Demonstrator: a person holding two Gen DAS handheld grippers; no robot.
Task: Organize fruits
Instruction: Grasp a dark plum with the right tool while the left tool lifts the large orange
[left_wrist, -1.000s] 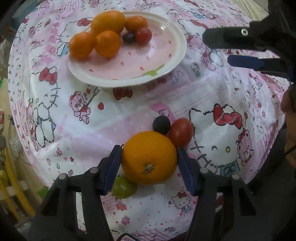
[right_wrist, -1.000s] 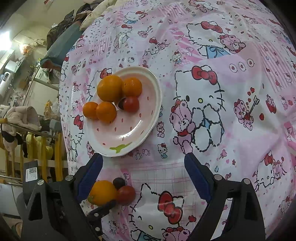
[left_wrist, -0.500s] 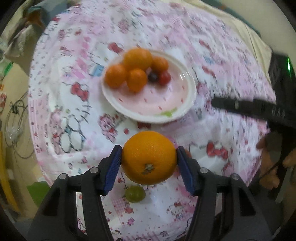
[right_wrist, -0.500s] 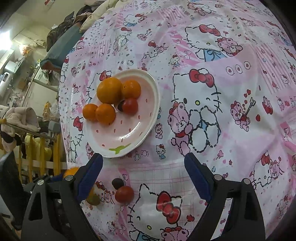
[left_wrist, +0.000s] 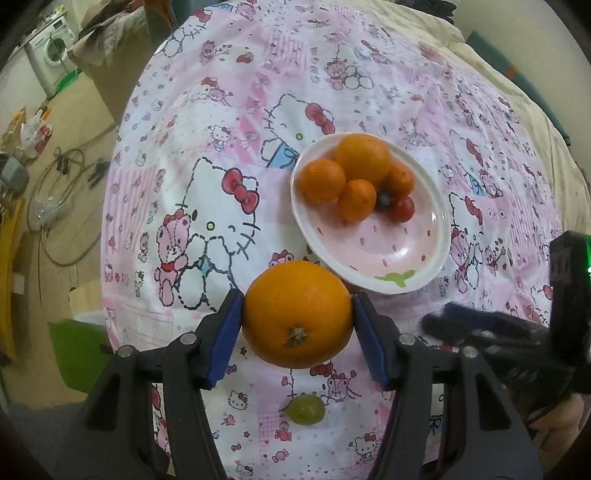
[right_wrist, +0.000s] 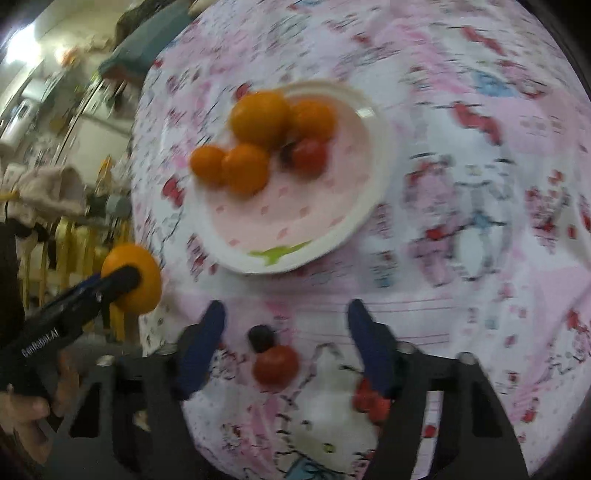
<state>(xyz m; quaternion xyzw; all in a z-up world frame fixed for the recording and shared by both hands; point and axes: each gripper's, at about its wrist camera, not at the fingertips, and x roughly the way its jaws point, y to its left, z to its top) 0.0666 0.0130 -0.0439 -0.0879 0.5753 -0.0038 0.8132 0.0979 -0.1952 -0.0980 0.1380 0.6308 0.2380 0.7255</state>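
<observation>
My left gripper (left_wrist: 297, 317) is shut on a large orange (left_wrist: 297, 314) and holds it in the air, near the front edge of a white and pink plate (left_wrist: 424, 266). The plate holds several oranges (left_wrist: 362, 157), a red tomato (left_wrist: 403, 208) and a dark grape. A green grape (left_wrist: 306, 409) lies on the cloth below the orange. My right gripper (right_wrist: 286, 321) is open, low over a red tomato (right_wrist: 276, 364) and a dark grape (right_wrist: 261, 336) on the cloth. The held orange also shows in the right wrist view (right_wrist: 133, 277).
The round table wears a pink cartoon-cat cloth (left_wrist: 221, 184). Its edge drops off at the left to a floor with cables (left_wrist: 55, 206) and a green bin (left_wrist: 77, 354). The right wrist view is blurred.
My left gripper has lifted the orange off the cloth and swung left, so the plate now lies to the upper right. My right gripper has moved down toward the loose tomato and dark grape.
</observation>
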